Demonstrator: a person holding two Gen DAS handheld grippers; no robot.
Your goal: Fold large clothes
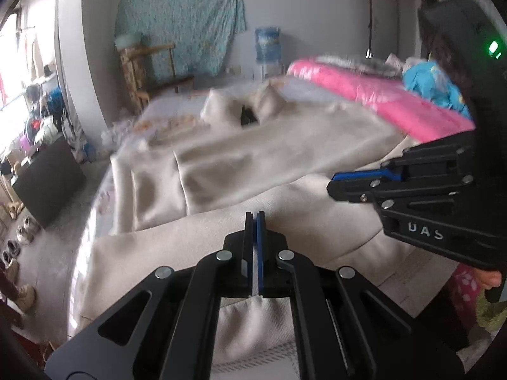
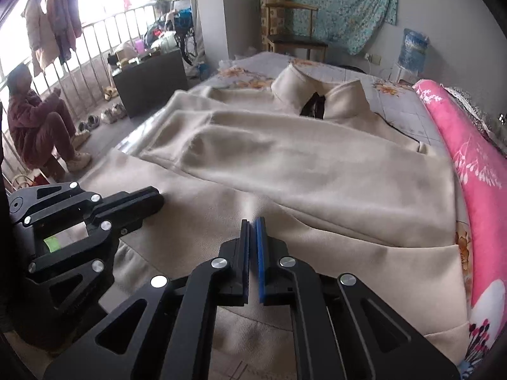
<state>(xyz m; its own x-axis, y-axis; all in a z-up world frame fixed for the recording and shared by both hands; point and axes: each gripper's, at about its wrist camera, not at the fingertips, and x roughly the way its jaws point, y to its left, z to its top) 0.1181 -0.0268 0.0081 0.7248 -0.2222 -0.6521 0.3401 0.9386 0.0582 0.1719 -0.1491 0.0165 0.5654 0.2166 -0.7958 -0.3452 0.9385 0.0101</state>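
Both my left gripper [image 1: 255, 221] and right gripper [image 2: 252, 226] are pinched tight with no cloth visible between them, hovering over the near hem of the cream coat [image 2: 285, 158] spread across the bed [image 2: 396, 101], so I should grab both corners evenly before folding.

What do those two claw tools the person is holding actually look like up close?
Both are matte black, built of flat angular plates with cut-out slots, joined by round silver pins. The left claw and the right claw each have one black finger and one with a blue pad. The right tool's side carries pale lettering and a green light.
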